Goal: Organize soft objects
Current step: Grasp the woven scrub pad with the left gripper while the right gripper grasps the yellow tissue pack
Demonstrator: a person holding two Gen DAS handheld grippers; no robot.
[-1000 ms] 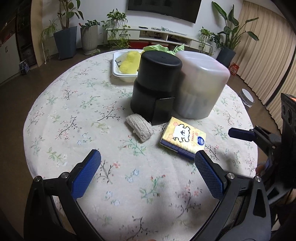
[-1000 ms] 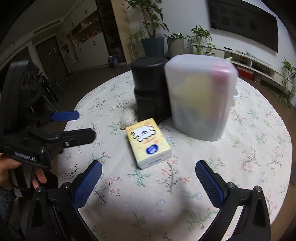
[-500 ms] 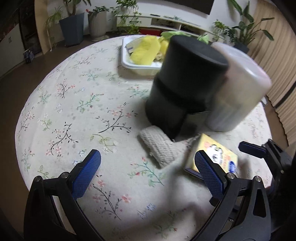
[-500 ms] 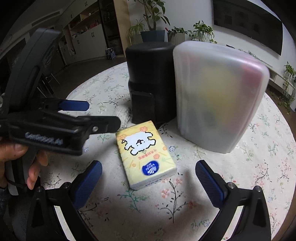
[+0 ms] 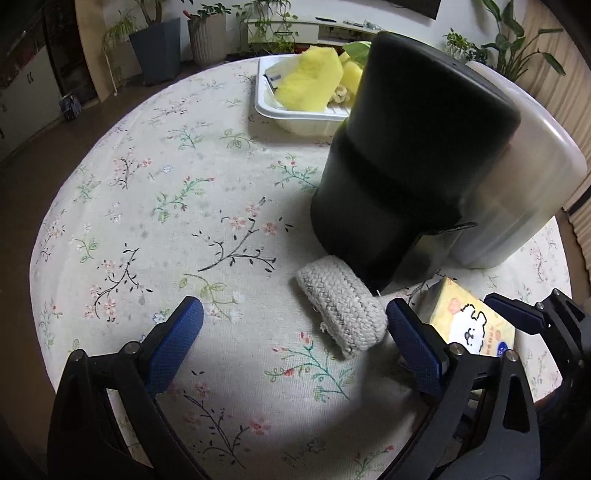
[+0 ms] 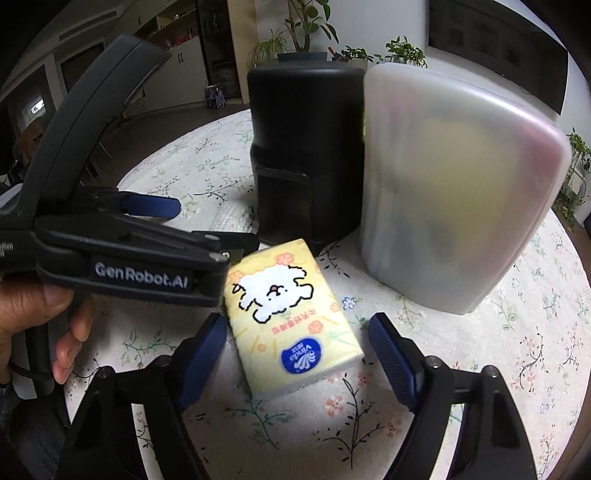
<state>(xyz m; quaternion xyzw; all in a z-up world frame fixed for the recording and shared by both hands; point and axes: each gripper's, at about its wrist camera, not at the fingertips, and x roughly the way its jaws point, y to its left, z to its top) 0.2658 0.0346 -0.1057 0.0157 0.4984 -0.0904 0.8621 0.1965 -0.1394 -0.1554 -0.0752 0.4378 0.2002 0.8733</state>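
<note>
One woven roll (image 5: pixel 341 308), one tissue pack (image 6: pixel 291 317)

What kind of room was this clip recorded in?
Most likely a home living room: a round table under a floral tablecloth, potted houseplants along the wall, and a low white media shelf beneath a wall-mounted screen.

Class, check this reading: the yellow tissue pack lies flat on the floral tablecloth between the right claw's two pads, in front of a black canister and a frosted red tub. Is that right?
One detail is wrong: the tub is frosted white, not red, as the right wrist view shows. The rest holds: the yellow tissue pack lies flat on the floral tablecloth between the right claw's pads, in front of the black canister.
</note>
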